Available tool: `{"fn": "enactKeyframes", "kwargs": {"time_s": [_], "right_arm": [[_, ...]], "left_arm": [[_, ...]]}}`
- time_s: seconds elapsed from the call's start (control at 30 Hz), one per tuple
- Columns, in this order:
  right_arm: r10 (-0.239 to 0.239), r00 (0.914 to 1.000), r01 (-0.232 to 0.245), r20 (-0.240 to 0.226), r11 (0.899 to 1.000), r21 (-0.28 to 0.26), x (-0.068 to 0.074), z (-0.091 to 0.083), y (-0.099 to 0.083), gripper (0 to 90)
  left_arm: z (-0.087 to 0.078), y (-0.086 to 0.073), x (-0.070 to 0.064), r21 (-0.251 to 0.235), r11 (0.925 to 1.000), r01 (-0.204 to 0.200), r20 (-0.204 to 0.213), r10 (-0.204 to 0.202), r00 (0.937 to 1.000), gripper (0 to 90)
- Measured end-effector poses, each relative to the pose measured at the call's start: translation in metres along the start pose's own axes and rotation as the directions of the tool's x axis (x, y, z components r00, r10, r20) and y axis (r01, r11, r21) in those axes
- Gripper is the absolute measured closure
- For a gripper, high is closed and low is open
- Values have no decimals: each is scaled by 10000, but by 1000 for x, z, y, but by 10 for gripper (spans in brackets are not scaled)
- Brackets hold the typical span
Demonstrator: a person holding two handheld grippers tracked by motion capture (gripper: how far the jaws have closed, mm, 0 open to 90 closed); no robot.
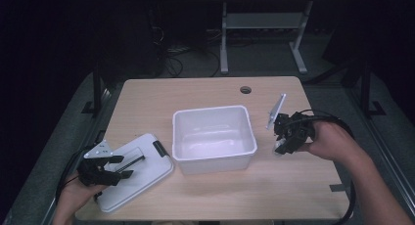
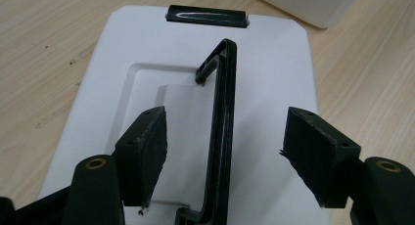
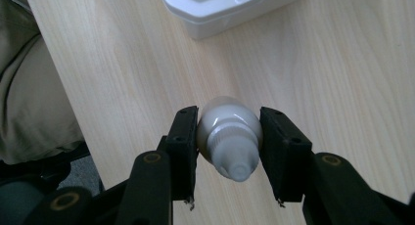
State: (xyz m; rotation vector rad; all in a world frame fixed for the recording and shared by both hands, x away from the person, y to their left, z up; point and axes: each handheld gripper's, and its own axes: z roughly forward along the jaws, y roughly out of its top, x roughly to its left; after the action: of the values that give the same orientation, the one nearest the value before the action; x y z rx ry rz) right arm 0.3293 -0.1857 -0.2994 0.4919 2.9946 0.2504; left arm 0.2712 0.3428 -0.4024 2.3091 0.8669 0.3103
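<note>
Two tongs in play. Left tongs (image 2: 225, 151) spread wide, straddling the black handle (image 2: 220, 132) of the white lid (image 1: 132, 171), which lies flat on the table (image 1: 293, 186) left of the white bin (image 1: 214, 137). Right tongs (image 3: 229, 146) clamped on a small white bottle (image 3: 230, 137), right of the bin, above the table.
</note>
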Motion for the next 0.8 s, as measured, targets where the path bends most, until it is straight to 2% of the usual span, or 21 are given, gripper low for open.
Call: {"fn": "enactKeyframes", "kwargs": {"time_s": [0.47,0.5,0.8], "right_arm": [[-303,9990,303,334,9995,18,3,-36,23,594],[-444,9983,442,375,9990,43,4,-40,29,594],[-719,9966,716,391,9974,84,8,-50,47,594]], "left_arm": [[-1,-1,1,-58,10000,40,17,-39,10000,321],[-1,-1,1,-56,10000,34,19,-34,10000,321],[-3,-2,2,-122,9999,71,-9,-71,10000,320]]}}
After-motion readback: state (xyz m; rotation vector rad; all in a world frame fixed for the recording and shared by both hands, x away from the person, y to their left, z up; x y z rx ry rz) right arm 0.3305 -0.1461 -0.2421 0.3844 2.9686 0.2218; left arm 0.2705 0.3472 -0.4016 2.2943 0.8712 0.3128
